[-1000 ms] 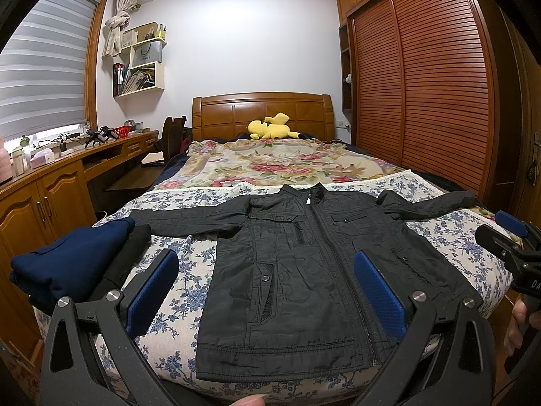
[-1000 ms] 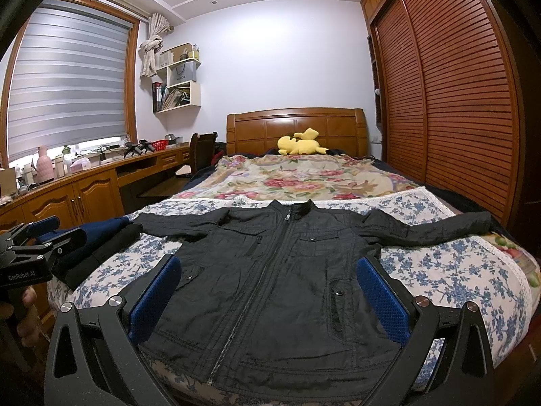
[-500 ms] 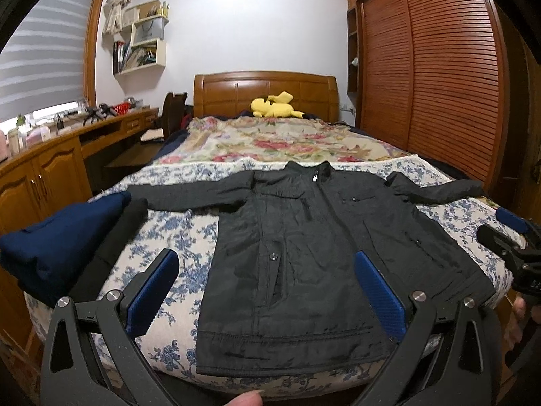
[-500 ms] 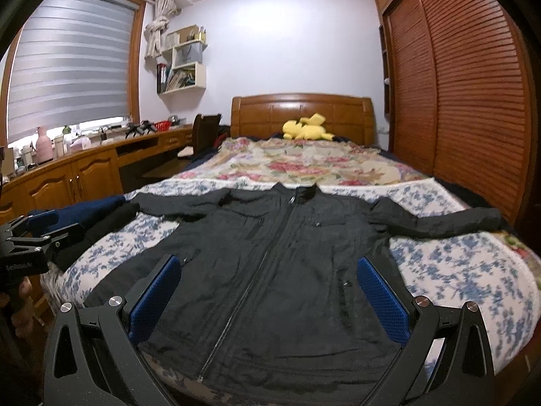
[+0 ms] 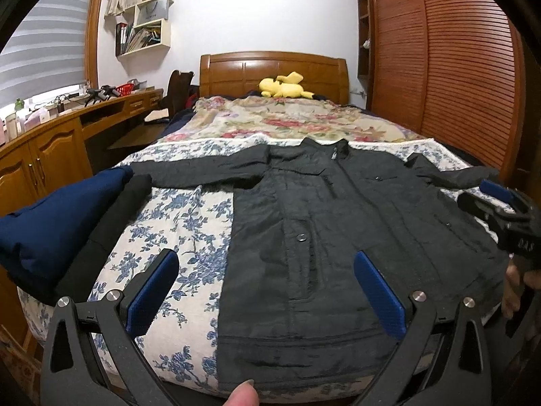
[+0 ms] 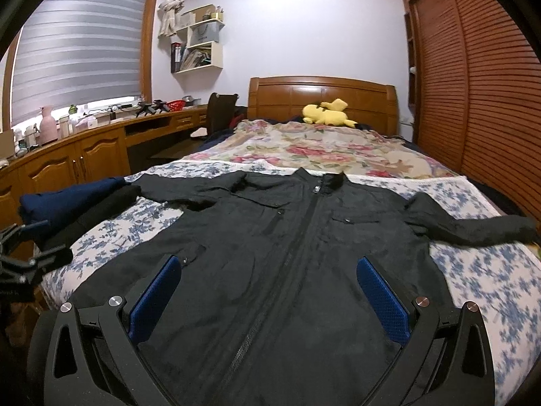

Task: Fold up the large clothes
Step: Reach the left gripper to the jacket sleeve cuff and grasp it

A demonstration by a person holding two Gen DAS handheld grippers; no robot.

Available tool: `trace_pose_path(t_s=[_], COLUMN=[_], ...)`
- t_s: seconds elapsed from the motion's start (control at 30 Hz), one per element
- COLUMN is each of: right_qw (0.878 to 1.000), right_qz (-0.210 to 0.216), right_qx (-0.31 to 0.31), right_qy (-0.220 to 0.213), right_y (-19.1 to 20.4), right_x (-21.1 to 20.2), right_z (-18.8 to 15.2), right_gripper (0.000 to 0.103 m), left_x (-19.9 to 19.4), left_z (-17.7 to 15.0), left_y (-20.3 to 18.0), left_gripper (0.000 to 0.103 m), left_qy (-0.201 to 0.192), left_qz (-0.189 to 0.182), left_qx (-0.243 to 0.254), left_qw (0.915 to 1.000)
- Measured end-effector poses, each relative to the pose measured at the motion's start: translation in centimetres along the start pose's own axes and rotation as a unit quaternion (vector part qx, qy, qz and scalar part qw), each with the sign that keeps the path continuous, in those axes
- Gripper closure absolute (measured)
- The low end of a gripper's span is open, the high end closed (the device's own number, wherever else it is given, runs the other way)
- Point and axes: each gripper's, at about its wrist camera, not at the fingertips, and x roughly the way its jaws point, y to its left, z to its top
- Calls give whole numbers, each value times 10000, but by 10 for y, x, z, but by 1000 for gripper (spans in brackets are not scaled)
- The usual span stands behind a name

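A black zip-up jacket point(image 5: 324, 233) lies flat, front up, on the blue-flowered bedspread point(image 5: 189, 223), sleeves spread to both sides, hem toward me. It also shows in the right wrist view point(image 6: 290, 264). My left gripper point(image 5: 267, 287) is open and empty, low over the jacket's left hem side. My right gripper point(image 6: 267, 291) is open and empty, over the jacket's lower front near the zip. The right gripper also shows at the right edge of the left wrist view point(image 5: 500, 209); the left gripper shows at the left edge of the right wrist view point(image 6: 27, 253).
A folded navy garment point(image 5: 50, 220) on a black one point(image 5: 111, 216) sits at the bed's left edge. A yellow plush toy point(image 5: 284, 88) lies by the wooden headboard. A wooden desk point(image 5: 50, 135) runs along the left; a slatted wardrobe point(image 5: 456, 77) stands on the right.
Both grippers have moved down and forward toward the jacket's hem, so the jacket looms larger. Both stay open. The jacket has not moved.
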Motion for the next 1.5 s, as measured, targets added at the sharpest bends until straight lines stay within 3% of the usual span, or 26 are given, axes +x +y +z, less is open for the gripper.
trace_pose_path(t_s=[0.43,0.77,1.03,1.13,1.2,1.5], right_qw=[9980,9953,9921,9909,9906,9908], right_qz=[621,828,969,973,952,905], right_qx=[-49,-420,-125,-87,-140,-267], right_qy=[-56,292,783,922,975,975], right_y=[-2,-2,-30,-36,-31,-20], right_x=[71,125,136,135,134,138], right_z=[10,14,-1,-1,3,10], right_gripper=[0,0,0,0,0,0], left_x=[46,94,159,189,207,283], left_z=[10,42,74,83,88,102], left_y=[27,61,95,113,124,162], left_gripper=[0,0,1,7,15,29], left_qy=[371,484,641,782,884,1321], left_qz=[210,344,303,239,232,288], left_qx=[-130,-333,-320,-398,-463,-933], left_qw=[9990,9977,9970,9959,9947,9864])
